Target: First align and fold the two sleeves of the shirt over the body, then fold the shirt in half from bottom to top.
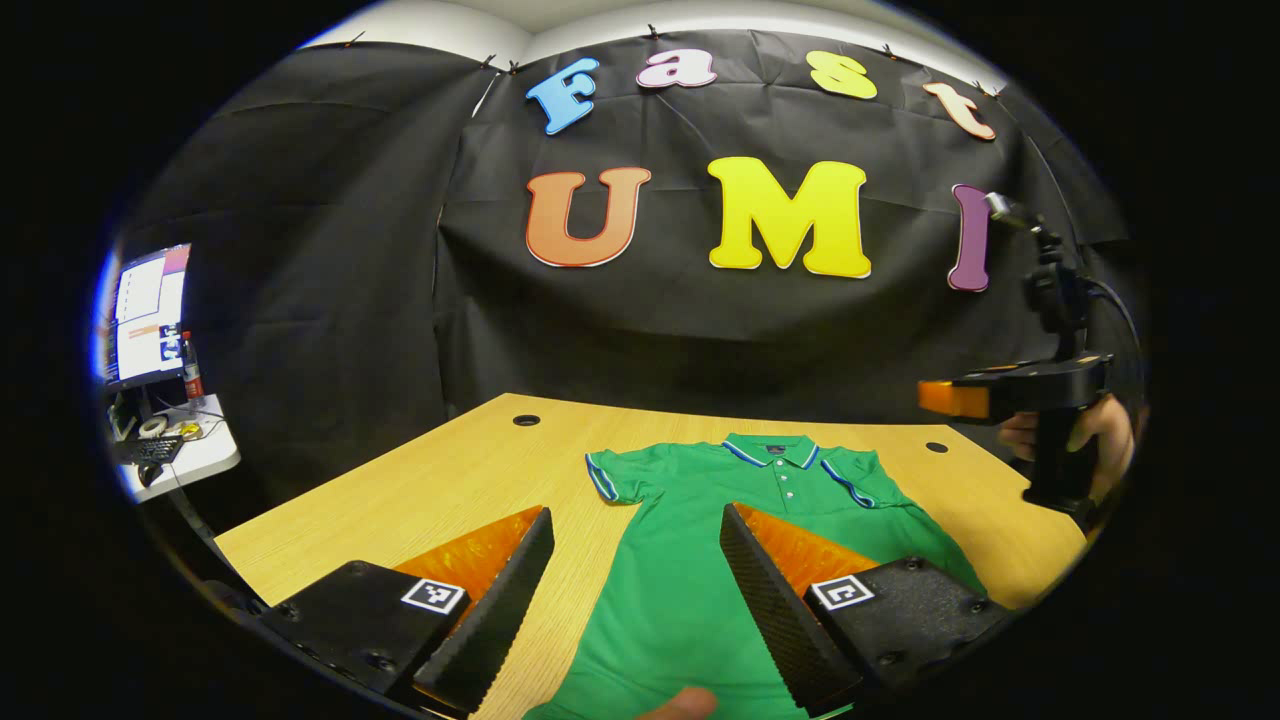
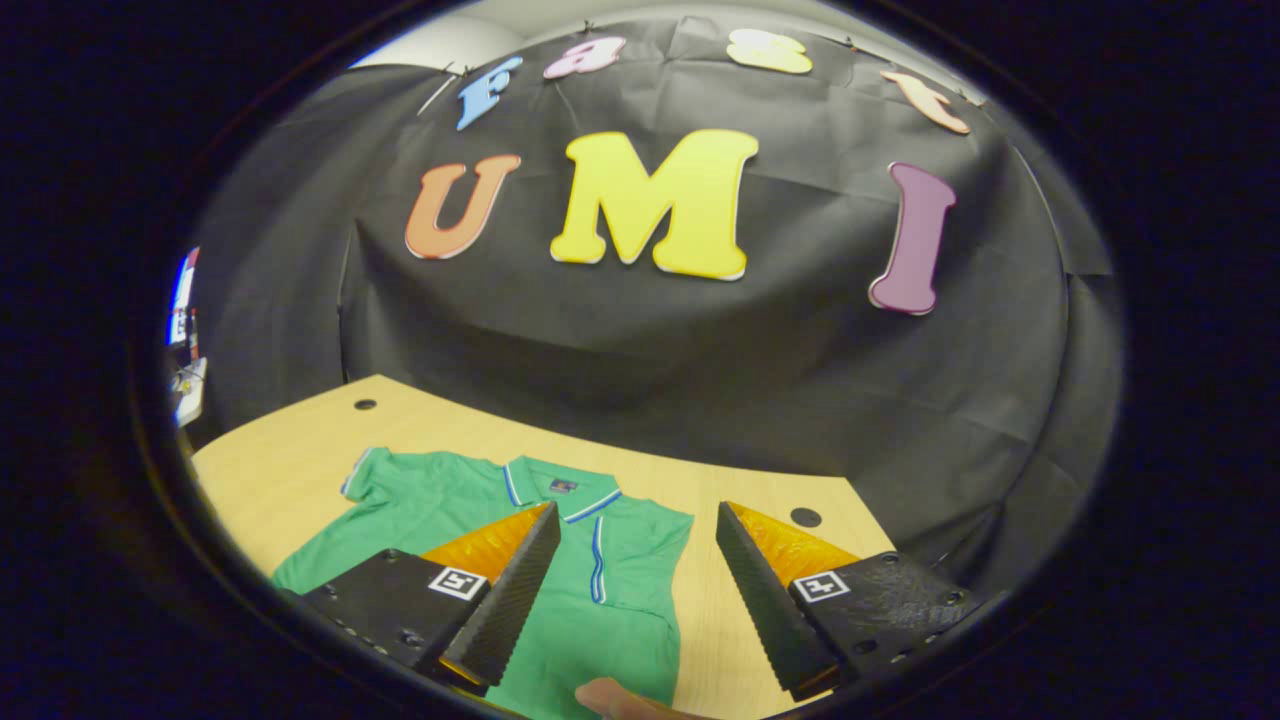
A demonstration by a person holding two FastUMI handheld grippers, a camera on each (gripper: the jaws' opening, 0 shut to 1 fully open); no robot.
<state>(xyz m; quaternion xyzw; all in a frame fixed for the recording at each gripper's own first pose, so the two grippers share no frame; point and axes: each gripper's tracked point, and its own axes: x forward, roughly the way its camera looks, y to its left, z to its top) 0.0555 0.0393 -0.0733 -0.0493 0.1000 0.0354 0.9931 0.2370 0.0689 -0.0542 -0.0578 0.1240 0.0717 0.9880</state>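
Green shirt (image 1: pixel 690 560) lay flat on the wooden surface (image 1: pixel 440 480), both grippers hovering above it with nothing held.

In the left gripper view the left gripper (image 1: pixel 635 600) had its fingers spread wide over the shirt's body, the collar (image 1: pixel 770 450) pointing toward the black cloth wall (image 1: pixel 330 330). The right gripper (image 1: pixel 950 398), gripped by a hand (image 1: pixel 1100 440), hung above the surface's right edge; whether its fingers were apart could not be told there. In the right gripper view the right gripper (image 2: pixel 635 590) stood with fingers wide above the shirt's (image 2: pixel 440 510) right sleeve (image 2: pixel 650 540). Cable holes (image 1: pixel 526 420) dotted the surface's far edge. A monitor (image 1: pixel 145 315), bottle (image 1: pixel 190 368) and keyboard (image 1: pixel 148 450) sat on a side desk (image 1: pixel 200 462), well apart.
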